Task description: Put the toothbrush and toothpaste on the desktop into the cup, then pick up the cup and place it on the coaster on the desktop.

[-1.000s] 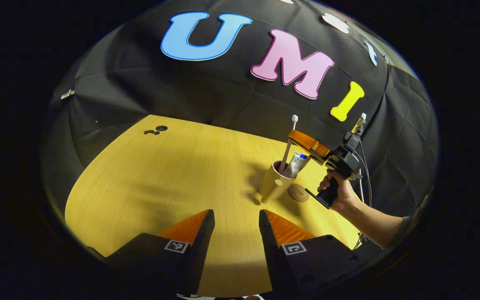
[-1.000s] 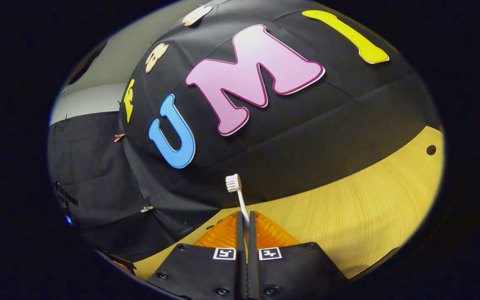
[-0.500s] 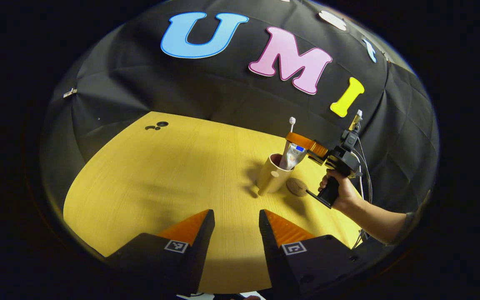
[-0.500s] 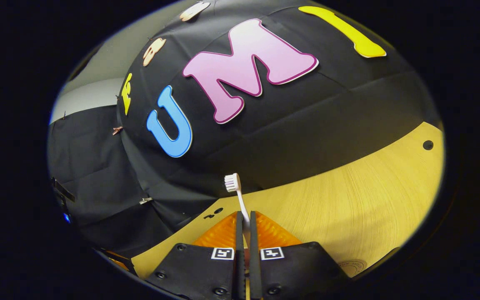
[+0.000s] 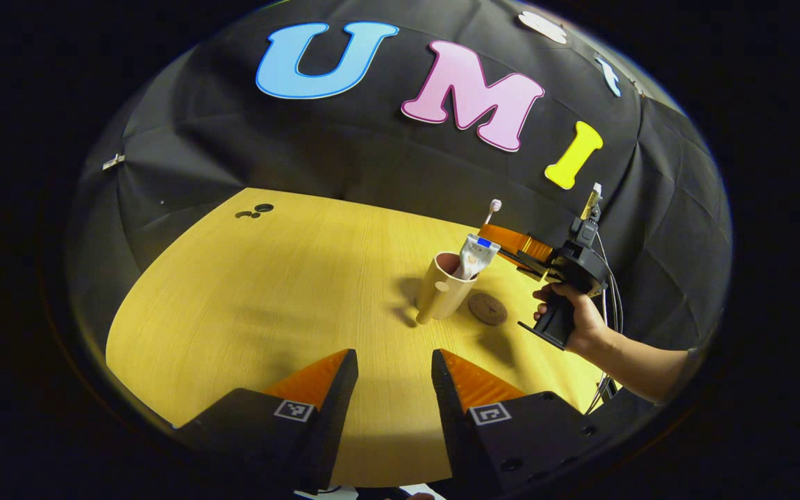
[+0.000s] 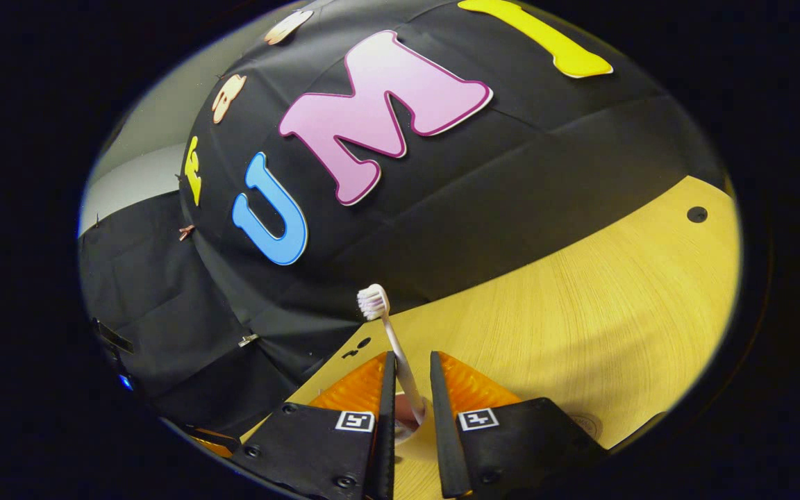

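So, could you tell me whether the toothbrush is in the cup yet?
In: the toothbrush stands in the cup, beside the toothpaste.

Pale beige cup (image 5: 442,288) on a yellow wood-grain table (image 5: 282,292); white and blue toothpaste tube (image 5: 475,251); toothbrush (image 6: 386,333) with pale pink handle and white bristles; round brown coaster (image 5: 487,308); black cloth wall (image 5: 344,160)

We see a light wood-grain desktop (image 5: 268,292) with a rounded front edge. Small dark holes (image 5: 255,210) sit near its far left corner in the left gripper view; one dark hole (image 6: 696,214) sits near the far edge in the right gripper view. Black cloth wall (image 5: 344,160) behind, small metal clip (image 5: 112,162) pinned on it. Cables (image 5: 608,305) hang at right.
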`<action>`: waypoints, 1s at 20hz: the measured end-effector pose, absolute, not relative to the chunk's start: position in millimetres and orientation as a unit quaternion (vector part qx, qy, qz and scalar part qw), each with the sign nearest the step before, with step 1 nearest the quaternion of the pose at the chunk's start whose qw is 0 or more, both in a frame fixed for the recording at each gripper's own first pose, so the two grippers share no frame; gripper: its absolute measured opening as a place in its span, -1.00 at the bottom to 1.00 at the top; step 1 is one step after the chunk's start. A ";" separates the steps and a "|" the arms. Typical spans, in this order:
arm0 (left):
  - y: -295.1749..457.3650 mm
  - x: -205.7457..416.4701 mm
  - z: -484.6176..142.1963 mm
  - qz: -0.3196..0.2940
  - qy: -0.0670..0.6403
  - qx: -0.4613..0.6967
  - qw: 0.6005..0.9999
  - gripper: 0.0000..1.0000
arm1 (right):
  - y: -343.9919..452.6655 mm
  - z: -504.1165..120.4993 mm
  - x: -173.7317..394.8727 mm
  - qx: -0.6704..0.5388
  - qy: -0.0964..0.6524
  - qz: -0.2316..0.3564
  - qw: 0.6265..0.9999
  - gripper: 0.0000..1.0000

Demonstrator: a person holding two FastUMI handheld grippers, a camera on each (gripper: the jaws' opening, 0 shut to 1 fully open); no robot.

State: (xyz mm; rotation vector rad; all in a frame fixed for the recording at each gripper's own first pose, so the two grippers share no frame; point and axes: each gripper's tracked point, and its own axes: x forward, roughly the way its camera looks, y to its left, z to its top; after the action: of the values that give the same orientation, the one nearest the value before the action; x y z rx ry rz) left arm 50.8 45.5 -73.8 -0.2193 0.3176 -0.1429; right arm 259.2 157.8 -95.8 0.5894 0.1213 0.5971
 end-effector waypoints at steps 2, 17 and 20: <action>40.4 58.5 -70.1 -0.074 0.159 -0.105 0.979 0.32 | 153.9 -101.4 252.7 0.287 0.069 0.286 0.912 -0.42; 1.8 132.3 -65.1 -0.111 0.226 -0.020 0.968 0.33 | 109.3 -138.1 164.3 0.353 0.168 0.231 0.891 -0.36; -15.2 152.2 -77.5 -0.140 0.266 0.002 0.954 0.33 | 91.5 -147.9 149.0 0.350 0.183 0.205 0.895 -0.19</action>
State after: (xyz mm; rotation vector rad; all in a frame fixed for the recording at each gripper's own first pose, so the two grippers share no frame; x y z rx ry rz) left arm 152.2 -15.2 -77.5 0.0041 0.5408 -0.2835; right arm 149.0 91.5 -147.9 0.7255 0.3794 0.4253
